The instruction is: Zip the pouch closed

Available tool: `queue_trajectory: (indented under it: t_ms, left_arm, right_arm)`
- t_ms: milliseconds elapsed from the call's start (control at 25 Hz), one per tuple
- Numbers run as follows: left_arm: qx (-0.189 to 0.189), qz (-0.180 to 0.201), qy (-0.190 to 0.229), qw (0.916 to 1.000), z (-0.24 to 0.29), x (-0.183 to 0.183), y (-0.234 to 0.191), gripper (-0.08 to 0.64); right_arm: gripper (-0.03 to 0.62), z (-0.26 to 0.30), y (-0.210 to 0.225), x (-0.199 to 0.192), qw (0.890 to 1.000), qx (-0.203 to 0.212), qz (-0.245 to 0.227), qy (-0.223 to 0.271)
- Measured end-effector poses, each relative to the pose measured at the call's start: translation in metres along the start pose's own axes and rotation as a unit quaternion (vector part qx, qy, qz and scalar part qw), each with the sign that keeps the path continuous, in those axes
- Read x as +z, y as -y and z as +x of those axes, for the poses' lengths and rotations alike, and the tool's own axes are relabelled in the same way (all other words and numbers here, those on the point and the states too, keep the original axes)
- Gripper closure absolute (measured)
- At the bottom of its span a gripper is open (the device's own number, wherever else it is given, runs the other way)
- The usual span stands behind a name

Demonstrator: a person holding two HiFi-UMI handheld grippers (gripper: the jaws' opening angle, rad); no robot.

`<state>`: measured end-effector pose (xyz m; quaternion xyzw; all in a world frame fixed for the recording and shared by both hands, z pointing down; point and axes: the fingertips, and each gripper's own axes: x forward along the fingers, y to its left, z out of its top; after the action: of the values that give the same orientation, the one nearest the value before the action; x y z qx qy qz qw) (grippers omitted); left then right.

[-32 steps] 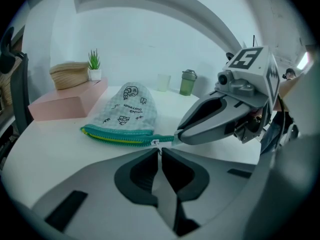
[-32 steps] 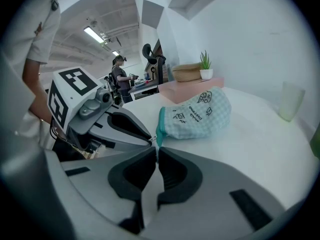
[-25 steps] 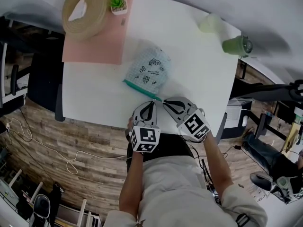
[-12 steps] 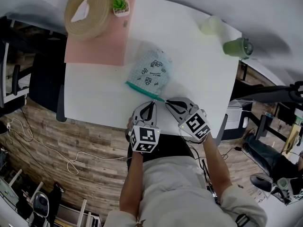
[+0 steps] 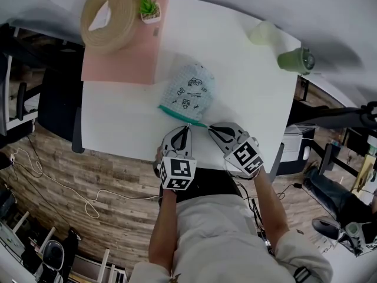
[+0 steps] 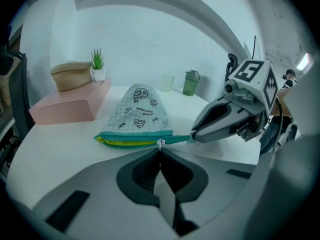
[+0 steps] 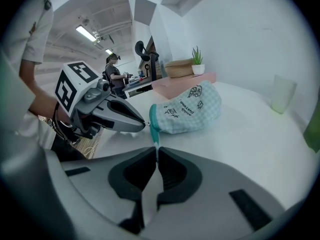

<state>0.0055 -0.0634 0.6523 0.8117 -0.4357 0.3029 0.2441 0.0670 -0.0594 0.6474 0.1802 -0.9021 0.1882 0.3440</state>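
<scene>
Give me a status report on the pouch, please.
Left gripper shut on white zipper pull. Right gripper shut on teal zipper tail. Pale checked fabric pouch mostly unzipped. Nothing blocking.

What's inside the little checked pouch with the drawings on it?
Where the zip is open, only a yellow-green lining shows. Anything deeper inside the pouch is covered by its cloth, so I cannot tell whether it holds something.

Left gripper jaws closed on zip pull, checked pouch flat on white table, zip open left of pull, right gripper pinching pouch's teal end, pink block at left
</scene>
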Motion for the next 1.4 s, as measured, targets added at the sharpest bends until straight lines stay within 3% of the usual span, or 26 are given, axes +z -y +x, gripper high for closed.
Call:
queue_trajectory:
  t_ms: [1400]
  left_arm:
    - [0.044, -0.019, -0.009, 0.9988, -0.012, 0.0, -0.061, 0.563]
  right_arm:
    - [0.575, -0.012, 0.022, -0.015, 0.999, -0.04, 0.027, -0.021]
